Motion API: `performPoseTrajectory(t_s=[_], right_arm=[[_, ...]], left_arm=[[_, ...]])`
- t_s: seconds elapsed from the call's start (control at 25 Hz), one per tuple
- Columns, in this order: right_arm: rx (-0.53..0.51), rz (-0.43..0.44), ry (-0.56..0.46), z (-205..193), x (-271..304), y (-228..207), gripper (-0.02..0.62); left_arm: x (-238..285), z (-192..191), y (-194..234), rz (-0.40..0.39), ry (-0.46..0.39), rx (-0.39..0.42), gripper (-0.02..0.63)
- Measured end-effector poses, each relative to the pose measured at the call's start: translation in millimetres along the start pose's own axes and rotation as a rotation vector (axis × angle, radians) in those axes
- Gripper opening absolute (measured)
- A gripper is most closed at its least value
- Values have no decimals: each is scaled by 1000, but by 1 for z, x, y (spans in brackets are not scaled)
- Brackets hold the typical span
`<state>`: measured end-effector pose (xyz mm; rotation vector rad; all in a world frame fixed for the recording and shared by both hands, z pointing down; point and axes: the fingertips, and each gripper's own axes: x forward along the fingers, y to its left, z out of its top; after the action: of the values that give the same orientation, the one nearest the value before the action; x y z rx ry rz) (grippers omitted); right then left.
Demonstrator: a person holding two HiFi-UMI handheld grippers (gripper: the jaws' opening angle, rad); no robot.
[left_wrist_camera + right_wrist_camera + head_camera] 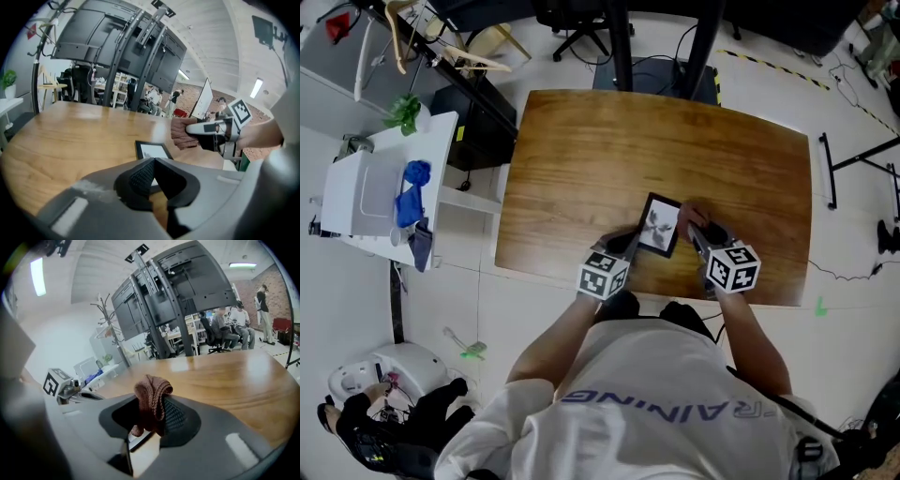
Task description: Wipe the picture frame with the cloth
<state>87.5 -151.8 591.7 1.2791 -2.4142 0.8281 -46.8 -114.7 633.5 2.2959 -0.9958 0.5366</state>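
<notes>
Frame edge perhaps beneath cloth

White short-sleeved T-shirt with blue-violet capital lettering across it, left tool and right tool in smooth grey shells with black ribbed pads, each carrying a white cube printed with black square markers

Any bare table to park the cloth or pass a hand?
Free: the table across its whole far half beyond the picture frame, plus the strips left of the left gripper and right of the right gripper. Crowded: the near edge, where both grippers and the cloth flank the frame.
</notes>
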Motion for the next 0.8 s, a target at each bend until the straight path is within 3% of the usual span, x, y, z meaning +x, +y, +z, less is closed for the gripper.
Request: performPoseTrajectory(t_s=[0.28,0.44,0.8], right_arm=[[-6,-75,-252,89,-73,-23,124],[-50,-103,-390,143,-121,-27,123],[-178,-116,-518,209,-172,-21,120]], left_arm=[[-54,141,3,93,-325,110,5],[-89,201,-12,145,-476,147,5],[-123,256,-39,180,-604,163,3]])
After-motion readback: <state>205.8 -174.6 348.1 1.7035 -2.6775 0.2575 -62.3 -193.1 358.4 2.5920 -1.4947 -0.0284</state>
